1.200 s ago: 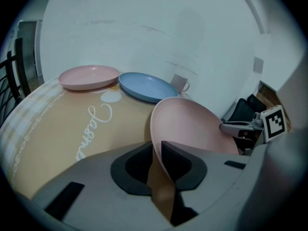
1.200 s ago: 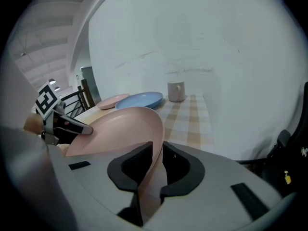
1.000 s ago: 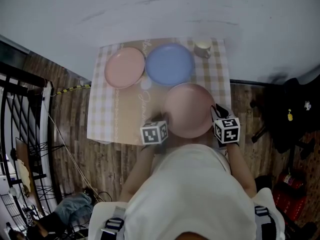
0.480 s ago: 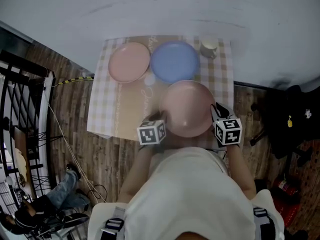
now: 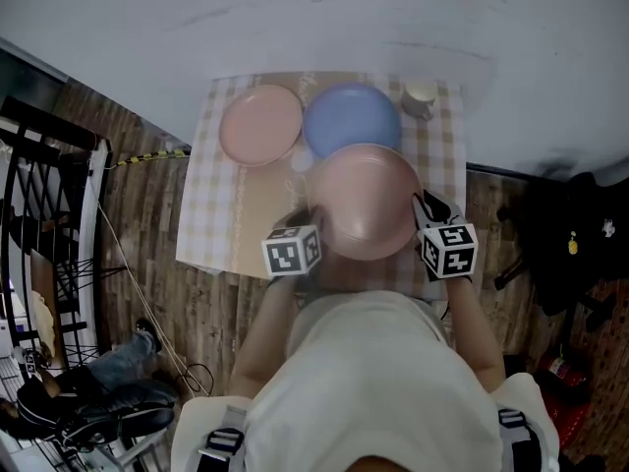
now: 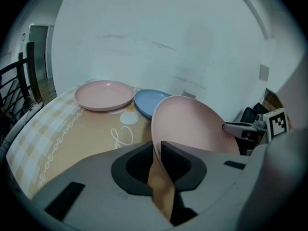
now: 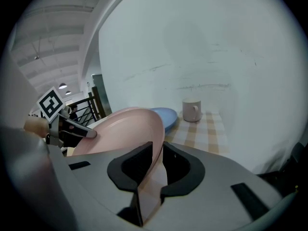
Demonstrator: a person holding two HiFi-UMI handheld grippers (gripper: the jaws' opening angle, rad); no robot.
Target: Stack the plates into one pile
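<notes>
Carry step, seemingly: pinching pink plate [image 5: 364,205] by opposite rims, narrow in left claw [image 6: 158,150] on one side and narrow in right claw [image 7: 156,153] on the other. Holding it tilted above desk [image 5: 246,214], far edge overlapping blue plate [image 5: 351,116] from overhead. Sitting further back: second pink plate [image 5: 259,124] beside the blue, mug [image 5: 421,96] at the corner. Calling next, probably, for levelling, centring over blue plate and lowering with both claws together before releasing.

shirt [image 5: 378,382]: white | shoulder straps [image 5: 224,441]: dark buckles | left tool [image 6: 158,150], right tool [image 7: 156,150]: grey, black pads [image 6: 173,162], marker cubes [image 5: 292,252]
</notes>
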